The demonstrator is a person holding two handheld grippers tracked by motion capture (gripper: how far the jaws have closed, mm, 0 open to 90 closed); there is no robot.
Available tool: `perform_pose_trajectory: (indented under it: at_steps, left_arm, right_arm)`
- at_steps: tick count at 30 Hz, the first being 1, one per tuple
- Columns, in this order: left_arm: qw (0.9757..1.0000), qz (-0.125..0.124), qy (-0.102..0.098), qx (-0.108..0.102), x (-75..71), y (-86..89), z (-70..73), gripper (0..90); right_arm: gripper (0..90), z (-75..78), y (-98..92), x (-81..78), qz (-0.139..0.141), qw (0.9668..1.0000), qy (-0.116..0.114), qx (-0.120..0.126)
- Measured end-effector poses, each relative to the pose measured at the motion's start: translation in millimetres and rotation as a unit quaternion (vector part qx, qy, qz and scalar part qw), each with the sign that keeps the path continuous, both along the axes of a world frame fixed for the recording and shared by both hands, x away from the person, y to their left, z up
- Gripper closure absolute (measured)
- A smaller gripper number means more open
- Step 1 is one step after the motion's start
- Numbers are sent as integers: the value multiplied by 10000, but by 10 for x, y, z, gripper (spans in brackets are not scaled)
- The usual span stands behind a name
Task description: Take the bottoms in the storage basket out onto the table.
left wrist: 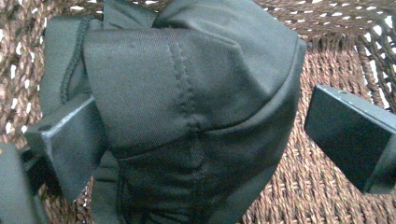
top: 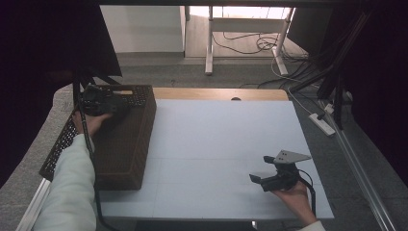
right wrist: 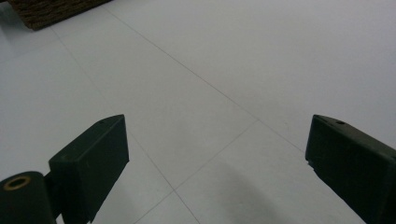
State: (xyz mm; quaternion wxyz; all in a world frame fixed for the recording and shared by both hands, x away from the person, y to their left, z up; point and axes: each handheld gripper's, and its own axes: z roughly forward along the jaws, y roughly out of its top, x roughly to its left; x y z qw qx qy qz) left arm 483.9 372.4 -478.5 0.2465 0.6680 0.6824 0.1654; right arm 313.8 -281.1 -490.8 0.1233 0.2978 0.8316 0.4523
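Observation:
A dark green-black garment (left wrist: 187,70) with stitched seams lies bunched inside a brown woven basket (top: 125,149). My left gripper (top: 98,101) reaches down into the basket's far end. In the left gripper view it (left wrist: 196,121) is open, with the garment between its jaws. The left jaw rests against the fabric, and the right jaw stands a little off it, over the wicker floor (left wrist: 327,60). My right gripper (top: 261,168) hovers low over the white table (top: 216,144) near the front right. It (right wrist: 215,140) is open with nothing between its jaws.
The basket takes up the table's left side, long axis running away from me; its corner (right wrist: 46,11) shows far off in the right gripper view. Cables and a power strip (top: 322,122) lie on the floor to the right. A desk frame (top: 209,43) stands beyond the table.

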Motion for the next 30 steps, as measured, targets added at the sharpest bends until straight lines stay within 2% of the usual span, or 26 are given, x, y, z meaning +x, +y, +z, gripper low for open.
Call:
perform_pose_trajectory:
  at_steps: [15,21,24,30]
  left_arm:
    - [9991,-94,400,58,76,-7,-163,39]
    - [9985,-168,494,180,101,-42,-190,45]
    - [9987,-91,491,110,95,-17,-187,119]
    - [9986,53,517,-107,78,53,-169,409]
  right_arm:
    - [61,-16,0,-10,-38,10000,20,-41]
    - [61,-18,-9,-8,-69,10000,34,-49]
    - [61,-13,-15,-9,-71,10000,17,-38]
    - [61,-16,-12,-12,-69,10000,27,-49]
